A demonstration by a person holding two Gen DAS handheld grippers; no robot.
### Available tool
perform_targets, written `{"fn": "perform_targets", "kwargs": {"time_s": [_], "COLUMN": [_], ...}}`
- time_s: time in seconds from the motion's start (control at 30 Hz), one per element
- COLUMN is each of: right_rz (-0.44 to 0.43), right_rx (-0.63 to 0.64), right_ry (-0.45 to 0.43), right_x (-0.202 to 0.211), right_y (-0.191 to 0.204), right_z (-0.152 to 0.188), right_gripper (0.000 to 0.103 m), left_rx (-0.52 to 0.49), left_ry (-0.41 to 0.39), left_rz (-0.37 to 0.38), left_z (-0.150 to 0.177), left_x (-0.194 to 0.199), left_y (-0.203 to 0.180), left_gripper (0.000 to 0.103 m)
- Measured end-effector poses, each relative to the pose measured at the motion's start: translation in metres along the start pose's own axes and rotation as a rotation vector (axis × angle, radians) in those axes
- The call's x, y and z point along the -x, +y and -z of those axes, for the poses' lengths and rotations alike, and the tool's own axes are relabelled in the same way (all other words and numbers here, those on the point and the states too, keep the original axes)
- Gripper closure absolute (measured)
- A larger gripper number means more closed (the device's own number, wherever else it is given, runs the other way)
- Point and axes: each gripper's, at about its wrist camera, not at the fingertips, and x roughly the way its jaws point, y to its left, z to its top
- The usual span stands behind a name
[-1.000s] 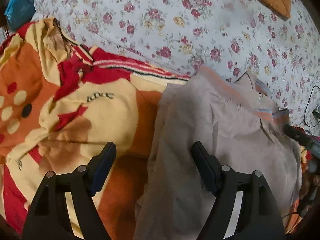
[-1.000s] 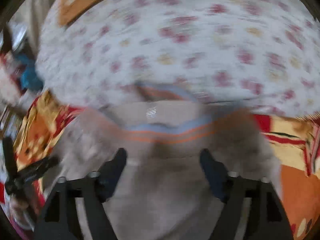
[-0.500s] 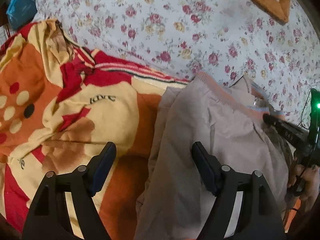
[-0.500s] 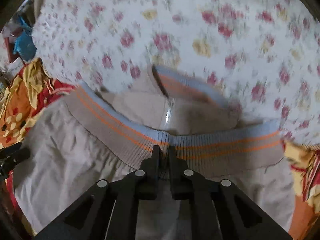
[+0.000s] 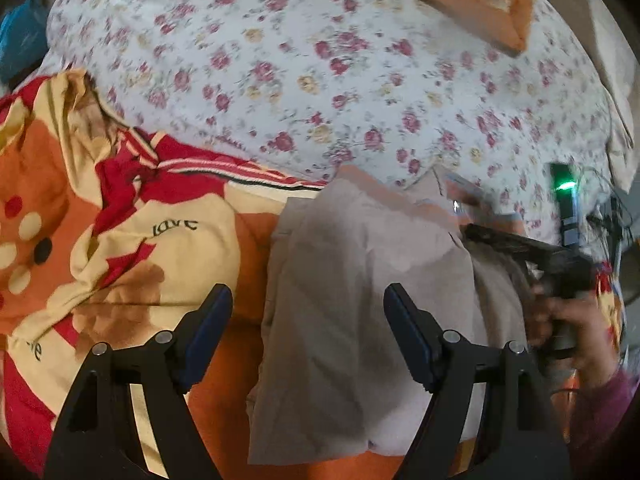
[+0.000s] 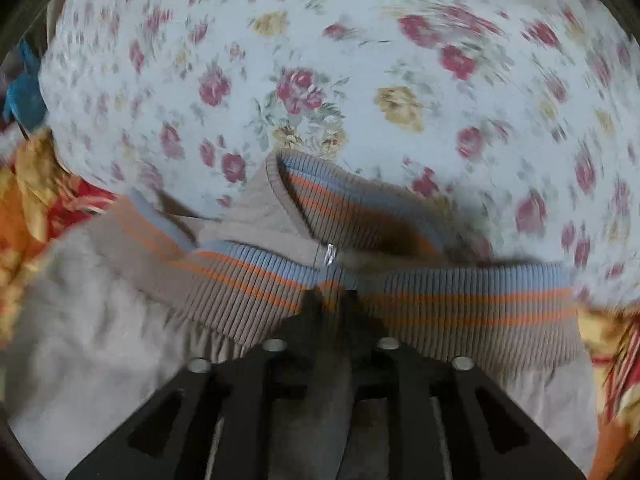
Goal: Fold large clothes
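jacket [image 5: 360, 312] laid on bed [image 5: 320, 80], hem at 12 | left gripper [image 5: 308, 308] fingers wide, empty, hovering | right gripper [image 6: 330, 300] fingers narrow, opening, ribbed hem [image 6: 460, 300] between | progress: partly folded, more folds judged left

Lots of colour on this bed, honestly

The jacket [image 5: 360, 300] is plain beige-taupe, its ribbed hem [image 6: 460, 304] striped pale blue and orange. The sheet [image 5: 320, 72] is white with small red, pink and yellow roses. The blanket [image 5: 100, 248] is orange, red and cream with cream dots, black lettering. Both grippers are black; the left gripper [image 5: 308, 312] has dark blue pads.
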Motion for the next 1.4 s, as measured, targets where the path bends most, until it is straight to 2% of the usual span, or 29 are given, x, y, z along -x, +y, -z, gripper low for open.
{"fn": "perform_targets", "kwargs": {"time_s": [0.03, 0.07, 0.1, 0.23, 0.3, 0.4, 0.47, 0.53, 0.57, 0.6, 0.7, 0.77, 0.83, 0.9, 0.93, 1.03, 1.07, 1.13, 1.17, 1.2, 1.27, 1.33, 1.4], "right_rz": [-0.044, -0.077, -0.08, 0.055, 0.095, 0.137, 0.104, 0.034, -0.016, -0.028, -0.015, -0.028, -0.042, -0.073, -0.081, -0.077, -0.074, -0.059, -0.055, -0.055, -0.036, -0.002, 0.015], "right_rx": [-0.025, -0.039, -0.039, -0.041, -0.064, -0.106, -0.14, -0.183, -0.206, -0.221, -0.206, -0.207, -0.214, -0.244, -0.249, -0.238, -0.24, -0.245, -0.248, -0.25, -0.239, -0.212, -0.212], "right_ry": [0.005, 0.002, -0.004, -0.029, -0.048, 0.016, 0.032, 0.011, -0.003, -0.008, -0.032, -0.031, -0.024, -0.03, -0.034, -0.049, -0.057, -0.07, -0.071, -0.072, -0.088, -0.127, -0.173], "right_x": [0.014, 0.033, 0.048, 0.112, 0.133, 0.133, 0.131, 0.133, 0.132, 0.13, 0.127, 0.123, 0.125, 0.125, 0.126, 0.129, 0.13, 0.131, 0.13, 0.129, 0.132, 0.142, 0.156], "right_y": [-0.007, -0.014, -0.02, -0.057, -0.078, -0.092, -0.105, -0.114, -0.116, -0.117, -0.113, -0.11, -0.111, -0.114, -0.114, -0.112, -0.112, -0.113, -0.114, -0.114, -0.111, -0.106, -0.107], "right_z": [0.006, 0.016, 0.025, 0.085, 0.114, 0.14, 0.158, 0.169, 0.172, 0.174, 0.173, 0.173, 0.177, 0.18, 0.18, 0.18, 0.18, 0.179, 0.18, 0.18, 0.18, 0.178, 0.176], "right_gripper": [0.06, 0.046, 0.04, 0.031, 0.023, 0.021, 0.022, 0.025, 0.041, 0.057, 0.07, 0.07, 0.064, 0.051, 0.051, 0.051, 0.054, 0.067, 0.078, 0.082, 0.089, 0.093, 0.1], "left_rx": [-0.012, -0.017, -0.02, -0.026, -0.029, -0.068, -0.11, -0.114, -0.101, -0.087, -0.03, -0.02, -0.03, -0.034, -0.044, -0.046, -0.037, -0.029, -0.033, -0.047, -0.1, -0.15, -0.147], "left_ry": [-0.003, -0.008, -0.012, 0.026, 0.05, 0.091, 0.095, 0.099, 0.115, 0.133, 0.143, 0.139, 0.148, 0.133, 0.134, 0.169, 0.179, 0.209, 0.22, 0.227, 0.22, 0.177, 0.13], "left_rz": [0.001, 0.003, 0.009, 0.034, 0.046, 0.037, 0.02, -0.014, -0.017, -0.007, 0.065, 0.118, 0.18, 0.196, 0.195, 0.208, 0.216, 0.235, 0.235, 0.226, 0.183, 0.125, 0.101], "left_z": [0.0, 0.0, 0.0, 0.003, 0.009, 0.02, 0.029, 0.038, 0.044, 0.047, 0.056, 0.059, 0.061, 0.061, 0.061, 0.064, 0.065, 0.067, 0.067, 0.069, 0.071, 0.071, 0.068], "left_x": [0.002, 0.004, 0.005, 0.004, 0.004, 0.01, 0.015, 0.015, 0.012, 0.01, 0.013, 0.018, 0.021, 0.025, 0.025, 0.02, 0.015, 0.004, 0.001, -0.002, -0.001, 0.007, 0.018], "left_y": [-0.001, -0.002, -0.003, -0.005, -0.005, -0.008, -0.008, -0.002, 0.004, 0.01, 0.025, 0.028, 0.029, 0.03, 0.03, 0.038, 0.041, 0.043, 0.043, 0.04, 0.033, 0.026, 0.029], "left_gripper": [0.025, 0.025, 0.025, 0.025, 0.025, 0.025, 0.025, 0.025, 0.025, 0.025, 0.025, 0.025, 0.025, 0.025, 0.025, 0.025, 0.025, 0.027, 0.038, 0.062, 0.083, 0.092, 0.094]}}
